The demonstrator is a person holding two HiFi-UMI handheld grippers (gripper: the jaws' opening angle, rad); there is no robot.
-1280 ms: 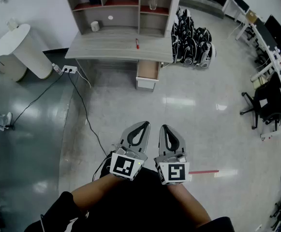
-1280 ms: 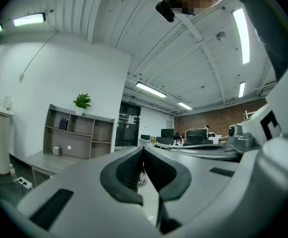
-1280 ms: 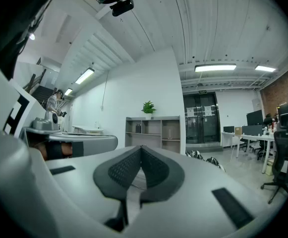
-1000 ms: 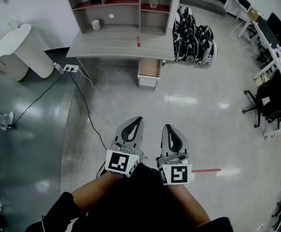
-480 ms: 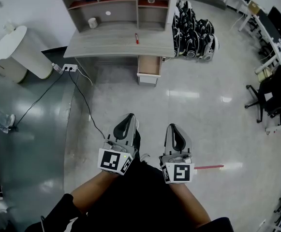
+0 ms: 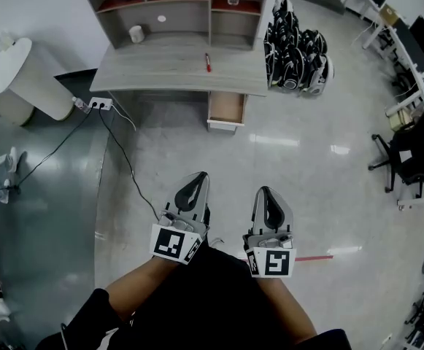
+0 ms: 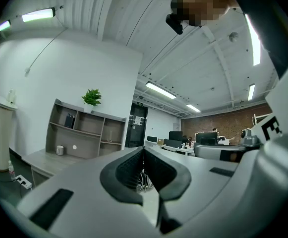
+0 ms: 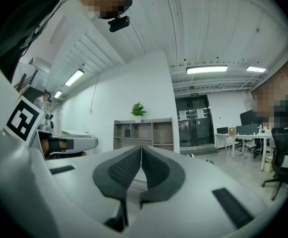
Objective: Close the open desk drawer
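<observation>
Head view only: drawer (image 6: pixel 225 109) pulled out under desk (image 6: pixel 160 71), contents unclear | gripper views only: plant (image 7: pixel 91 97) atop shelf unit (image 7: pixel 84 128) | left gripper (image 7: pixel 144 150), right gripper (image 8: pixel 141 148): jaws together, empty.

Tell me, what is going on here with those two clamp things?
A person holds a two-jaw gripper in each hand. The left gripper and right gripper are both shut and empty, pointing across the floor towards a grey desk. Its drawer stands pulled open, and the grippers are well short of it, so it is not yet closed.
</observation>
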